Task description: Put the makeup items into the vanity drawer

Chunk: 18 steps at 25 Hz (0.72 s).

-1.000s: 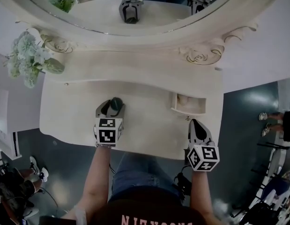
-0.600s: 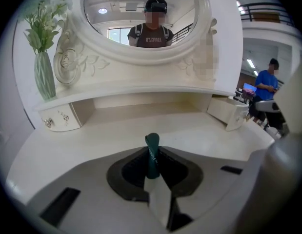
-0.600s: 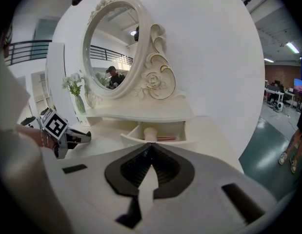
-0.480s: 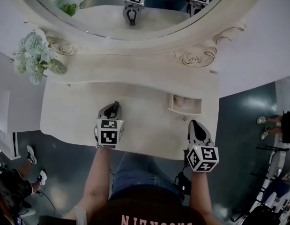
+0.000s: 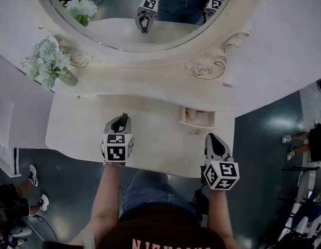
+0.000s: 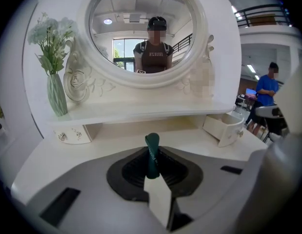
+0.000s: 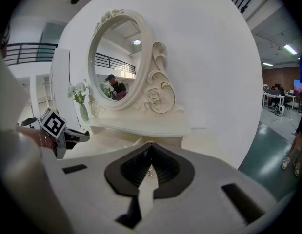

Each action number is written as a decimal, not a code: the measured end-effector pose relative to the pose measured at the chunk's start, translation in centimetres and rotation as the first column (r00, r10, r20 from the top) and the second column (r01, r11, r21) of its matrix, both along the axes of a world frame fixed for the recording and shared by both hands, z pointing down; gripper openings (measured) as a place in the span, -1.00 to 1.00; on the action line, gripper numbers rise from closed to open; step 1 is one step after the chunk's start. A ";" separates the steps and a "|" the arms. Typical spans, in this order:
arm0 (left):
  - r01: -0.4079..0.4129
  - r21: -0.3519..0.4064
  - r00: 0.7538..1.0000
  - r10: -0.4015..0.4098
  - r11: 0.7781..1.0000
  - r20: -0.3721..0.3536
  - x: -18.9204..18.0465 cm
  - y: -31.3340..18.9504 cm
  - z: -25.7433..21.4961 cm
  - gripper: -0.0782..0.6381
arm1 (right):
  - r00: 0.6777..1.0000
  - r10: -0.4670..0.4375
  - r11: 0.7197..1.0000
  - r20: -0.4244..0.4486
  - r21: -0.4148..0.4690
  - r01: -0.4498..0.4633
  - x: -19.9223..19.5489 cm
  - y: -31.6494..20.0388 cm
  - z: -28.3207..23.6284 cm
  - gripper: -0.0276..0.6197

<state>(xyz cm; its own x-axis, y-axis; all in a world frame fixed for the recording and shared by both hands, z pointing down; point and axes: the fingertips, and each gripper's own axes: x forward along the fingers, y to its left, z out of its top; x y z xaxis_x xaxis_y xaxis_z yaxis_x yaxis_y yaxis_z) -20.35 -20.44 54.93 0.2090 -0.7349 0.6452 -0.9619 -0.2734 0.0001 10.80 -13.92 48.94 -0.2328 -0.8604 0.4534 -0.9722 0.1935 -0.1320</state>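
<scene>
A slim dark green makeup tube (image 6: 151,150) stands upright between the pads of my left gripper (image 6: 151,156). Its jaws have just been closing and now clamp the tube. In the head view that left gripper (image 5: 122,122) hovers over the left middle of the cream vanity top (image 5: 77,123), with the tube (image 5: 124,119) dark at its tip. The small vanity drawer (image 5: 197,117) stands pulled open at the right, and it also shows at the right of the left gripper view as the drawer (image 6: 224,128). My right gripper (image 5: 215,142) hangs by the table's front right corner, shut with nothing in it, the same in the right gripper (image 7: 150,165) view.
A large oval mirror (image 5: 139,14) rises behind a raised shelf (image 5: 150,82). A green vase of pale flowers (image 5: 52,62) stands on the shelf's left end. A small closed drawer (image 6: 70,135) sits under it. People stand on the floor at the right (image 5: 300,139).
The left jaws, open around the green item a second ago, have shut on it. Both grippers have risen a little above the tabletop.
</scene>
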 end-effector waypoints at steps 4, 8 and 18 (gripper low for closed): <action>0.004 0.052 1.000 -0.003 0.999 -0.005 0.4 -0.4 -2.2 -0.66 | 1.000 0.006 0.999 -0.002 0.034 -0.006 0.3 0.1 -1.4 -0.92; -0.011 0.096 1.000 0.012 0.995 -0.009 1.3 -0.8 -3.9 -0.66 | 1.000 0.018 0.998 -0.003 0.057 -0.018 0.9 0.5 -2.2 -0.92; -0.104 0.141 0.994 0.108 0.985 -0.025 6.9 -1.3 -5.3 -0.66 | 0.994 0.110 0.992 -0.005 0.068 -0.110 4.9 3.0 -2.6 -0.92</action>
<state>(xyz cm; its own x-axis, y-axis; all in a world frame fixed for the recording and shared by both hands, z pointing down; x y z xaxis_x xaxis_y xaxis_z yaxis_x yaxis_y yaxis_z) -13.41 -21.73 49.58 0.3097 -0.7896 0.5297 -0.9275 -0.3735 -0.0145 15.68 -10.93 46.38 -0.1313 -0.9091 0.3953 -0.9891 0.0935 -0.1134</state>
